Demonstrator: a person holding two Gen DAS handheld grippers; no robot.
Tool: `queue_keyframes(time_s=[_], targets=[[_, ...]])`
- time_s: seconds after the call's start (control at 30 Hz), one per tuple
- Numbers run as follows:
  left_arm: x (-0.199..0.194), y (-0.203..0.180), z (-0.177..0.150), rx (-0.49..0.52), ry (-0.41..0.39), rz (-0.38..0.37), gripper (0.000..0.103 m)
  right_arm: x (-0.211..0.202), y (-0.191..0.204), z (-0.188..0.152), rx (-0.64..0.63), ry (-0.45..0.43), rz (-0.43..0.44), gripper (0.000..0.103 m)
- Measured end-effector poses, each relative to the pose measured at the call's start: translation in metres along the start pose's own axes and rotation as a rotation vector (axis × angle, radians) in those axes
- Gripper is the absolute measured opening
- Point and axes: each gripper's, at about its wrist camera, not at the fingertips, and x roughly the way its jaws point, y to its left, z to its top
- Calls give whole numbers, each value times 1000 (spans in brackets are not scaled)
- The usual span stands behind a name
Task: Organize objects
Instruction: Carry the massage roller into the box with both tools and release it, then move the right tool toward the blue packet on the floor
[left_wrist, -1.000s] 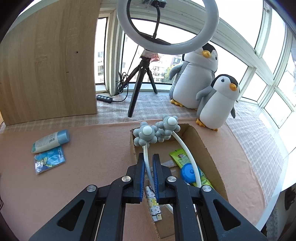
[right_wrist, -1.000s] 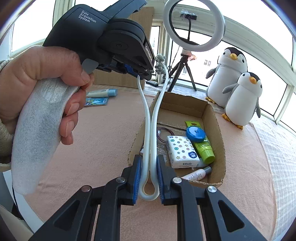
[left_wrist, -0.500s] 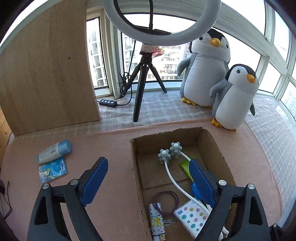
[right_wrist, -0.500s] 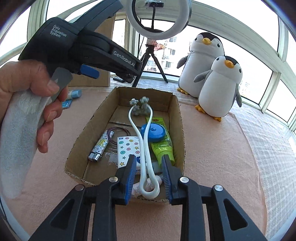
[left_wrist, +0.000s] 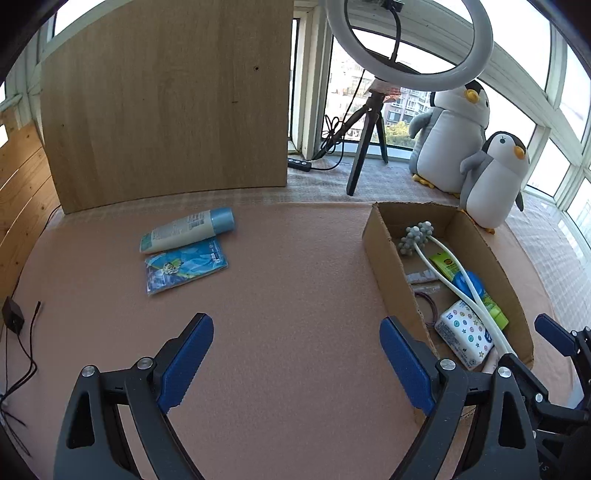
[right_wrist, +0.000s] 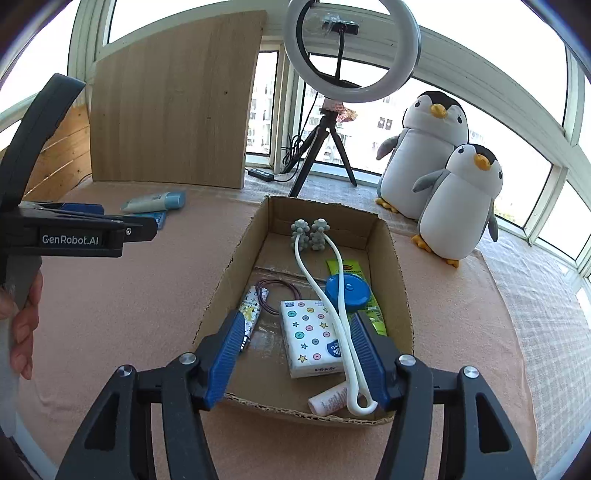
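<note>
A white two-armed massager (right_wrist: 334, 258) with grey knobbed heads lies lengthwise in the cardboard box (right_wrist: 391, 258), across a dotted tissue pack (right_wrist: 306, 332) and a green tube with a blue cap (right_wrist: 347, 290). My right gripper (right_wrist: 297, 317) hovers over the box's near end. Its jaws are opening, and the massager's loop rests between the pads without being pressed. My left gripper (left_wrist: 295, 323) stands wide open over the pink mat, left of the box (left_wrist: 380, 251), with nothing between its fingers. A lotion tube (left_wrist: 188, 230) and a blue packet (left_wrist: 184, 266) lie on the mat beyond it.
A ring light on a tripod (left_wrist: 364, 147), two plush penguins (left_wrist: 491, 181) and a wooden board (left_wrist: 166, 110) stand along the back. Black cables (left_wrist: 18, 354) trail at the mat's left edge. The box also holds a hair tie, a small patterned item and a small white tube.
Both grippers have let go of the massager, which now lies in the box. The left gripper opened wide and swung left over the mat. The right jaws have spread.
</note>
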Motion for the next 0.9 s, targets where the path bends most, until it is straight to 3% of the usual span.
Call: queue_keyframes(time_s=[0.33,0.57,0.73,0.9], targets=[[-53,111,-45,-112,-29,28,94,8,94,15,-49,8,127,68],[-90,174,-84,-156,-18,31,94,72,162,21,-9,184,287,68],[-111,203,-107,-165,-26,36,94,132,189,52,-88,224,201,68],[-126,232,-119,-187,-42,68,94,194,184,91,-116,263,98,68]])
